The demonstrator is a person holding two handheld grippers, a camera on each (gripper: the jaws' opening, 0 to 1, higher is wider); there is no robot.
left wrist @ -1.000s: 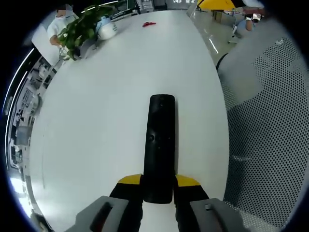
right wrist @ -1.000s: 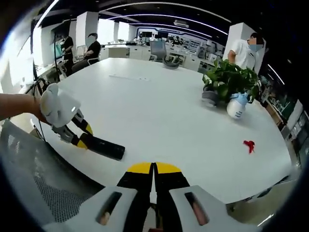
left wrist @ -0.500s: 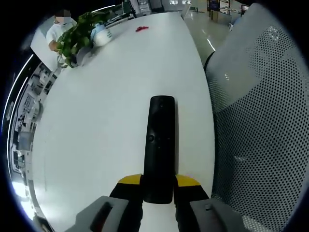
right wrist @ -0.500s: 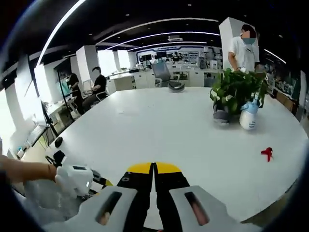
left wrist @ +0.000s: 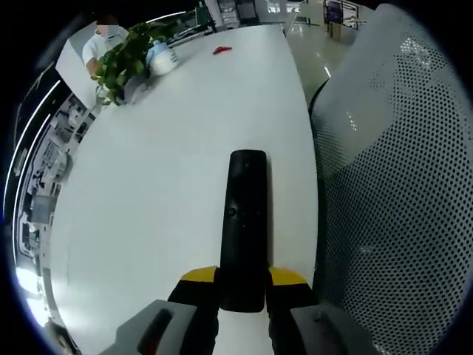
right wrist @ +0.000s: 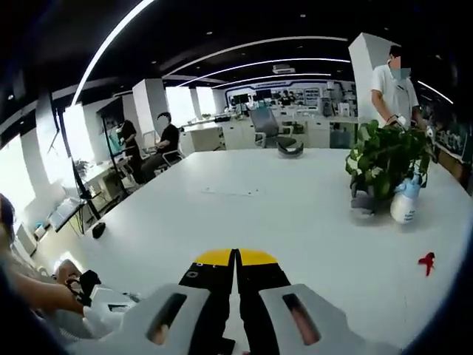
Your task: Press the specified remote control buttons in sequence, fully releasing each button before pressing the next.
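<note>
Jutting forward from left gripper point(left wrist: 242, 290) jaws: remote control point(left wrist: 244, 225).

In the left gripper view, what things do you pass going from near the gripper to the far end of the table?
Long black remote control → leafy green potted plant → white spray bottle → small red object.

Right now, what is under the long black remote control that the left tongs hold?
Under the long black remote control lies the bare white table. The left tongs clamp its near end, and the table directly beneath is covered; whether the remote touches the table cannot be told.
</note>
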